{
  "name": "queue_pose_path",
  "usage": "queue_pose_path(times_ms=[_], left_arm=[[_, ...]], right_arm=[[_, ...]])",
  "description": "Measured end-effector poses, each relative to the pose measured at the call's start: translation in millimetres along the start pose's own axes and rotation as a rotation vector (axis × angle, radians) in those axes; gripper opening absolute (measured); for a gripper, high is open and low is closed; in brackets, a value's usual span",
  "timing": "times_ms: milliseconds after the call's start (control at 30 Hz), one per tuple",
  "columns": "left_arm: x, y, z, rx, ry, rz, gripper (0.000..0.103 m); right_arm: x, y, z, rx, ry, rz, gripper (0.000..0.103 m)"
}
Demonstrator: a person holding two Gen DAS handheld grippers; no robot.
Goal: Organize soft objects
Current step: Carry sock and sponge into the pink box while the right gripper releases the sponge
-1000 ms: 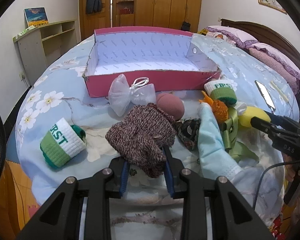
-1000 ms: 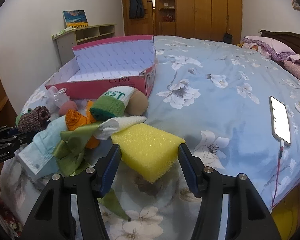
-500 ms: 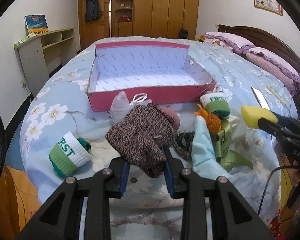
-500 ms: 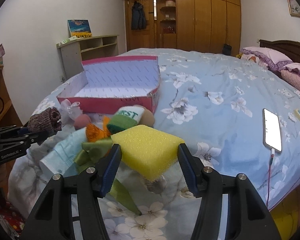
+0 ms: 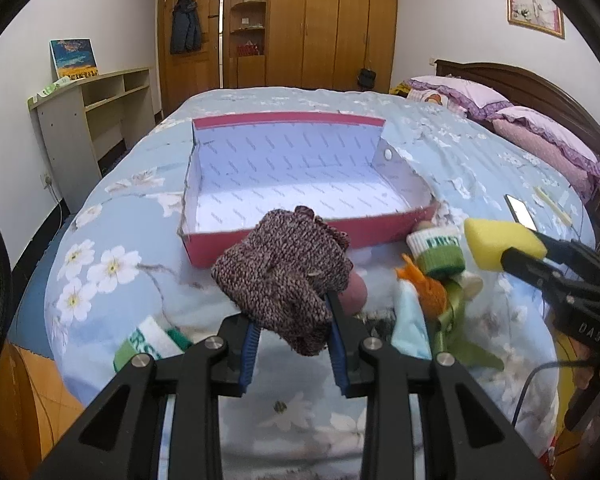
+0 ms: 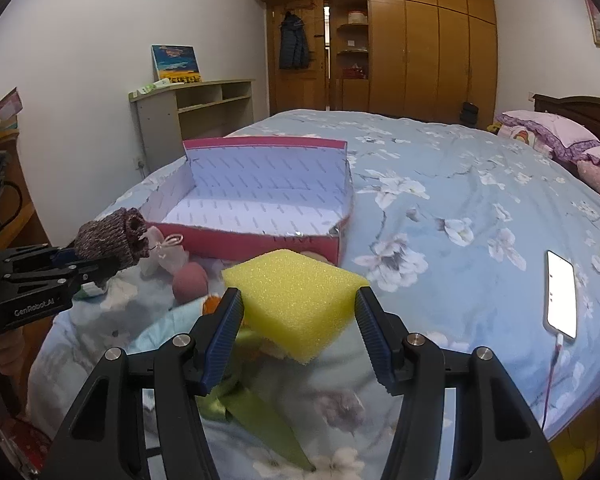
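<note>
My left gripper point(image 5: 292, 320) is shut on a brown knitted piece point(image 5: 284, 272), held up in the air in front of the pink box point(image 5: 292, 240). My right gripper point(image 6: 298, 314) is shut on a yellow sponge point(image 6: 296, 300), lifted above the bed. Each gripper shows in the other's view: the right one point(image 5: 512, 254) with the sponge point(image 5: 496, 244) at the right edge, the left one point(image 6: 96, 264) with the knit point(image 6: 112, 238) at the left. The box point(image 6: 260, 240) is white and bare inside.
Soft things lie on the flowered bedspread before the box: a green-and-white sock roll point(image 5: 436, 248), another one point(image 5: 148, 344), an orange pompom point(image 5: 424, 288), a pink ball point(image 6: 190, 286), a white mesh pouch point(image 6: 166, 256), green ribbon point(image 6: 260, 416). A lit phone point(image 6: 560, 296) lies charging at the right.
Both grippers have risen with their loads. The knit and the sponge now hang higher over the bed, and the box looks nearer and lower in both views.
</note>
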State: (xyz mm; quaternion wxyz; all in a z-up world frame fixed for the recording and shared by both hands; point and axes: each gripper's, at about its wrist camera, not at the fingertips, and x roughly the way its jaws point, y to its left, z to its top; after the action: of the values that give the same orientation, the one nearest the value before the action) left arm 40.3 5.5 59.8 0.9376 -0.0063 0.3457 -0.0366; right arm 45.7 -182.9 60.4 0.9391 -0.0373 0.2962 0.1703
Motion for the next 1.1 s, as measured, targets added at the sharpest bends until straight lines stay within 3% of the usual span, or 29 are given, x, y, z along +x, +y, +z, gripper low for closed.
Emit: queue_pose_path(times_ms=[567,1100], left_arm=[[45.0,15.2,52.1,-0.010,0.002,0.025,0.032],[99.4,24.0,71.1,-0.018,0.045,0.040,0.032]], right_arm=[[53.6,0.4,48.9,0.004,-0.007,0.030,0.059],[112.8,-0.3,68.7,0.006,0.023,0.034,0.059]])
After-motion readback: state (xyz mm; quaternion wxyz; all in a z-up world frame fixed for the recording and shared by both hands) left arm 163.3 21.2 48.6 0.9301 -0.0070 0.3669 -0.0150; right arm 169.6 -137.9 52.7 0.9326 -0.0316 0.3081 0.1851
